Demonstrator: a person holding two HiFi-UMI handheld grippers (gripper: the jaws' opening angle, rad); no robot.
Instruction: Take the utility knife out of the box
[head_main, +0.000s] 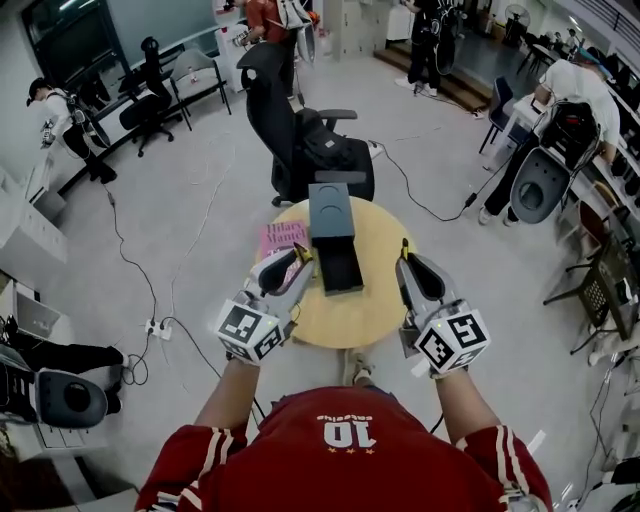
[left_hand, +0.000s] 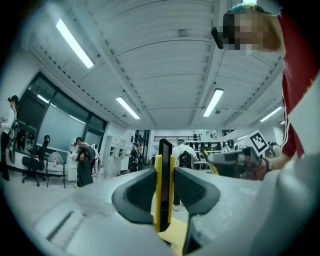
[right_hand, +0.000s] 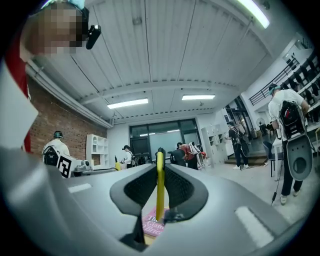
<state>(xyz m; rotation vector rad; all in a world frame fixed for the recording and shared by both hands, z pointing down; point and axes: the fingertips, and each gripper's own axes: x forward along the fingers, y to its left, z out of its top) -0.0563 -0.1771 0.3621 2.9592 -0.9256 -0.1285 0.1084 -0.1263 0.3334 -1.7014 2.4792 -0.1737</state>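
Observation:
A yellow utility knife (left_hand: 163, 187) with a black slider stands upright between the pads of my left gripper (left_hand: 164, 172), which is shut on it. In the head view that gripper (head_main: 291, 266) holds the knife (head_main: 301, 254) above the table's left side, beside the open dark box (head_main: 338, 268). The box lid (head_main: 330, 210) lies folded back behind it. My right gripper (right_hand: 160, 177) is shut on a thin yellow piece (right_hand: 160, 192) with a black tip. It hovers to the right of the box (head_main: 405, 258). Both grippers are off the table.
The box rests on a small round wooden table (head_main: 372, 305), next to a pink book (head_main: 279, 237). A black chair (head_main: 300, 140) stands just behind the table. A power strip and cables (head_main: 155, 327) lie on the floor at left. People and office chairs are farther off.

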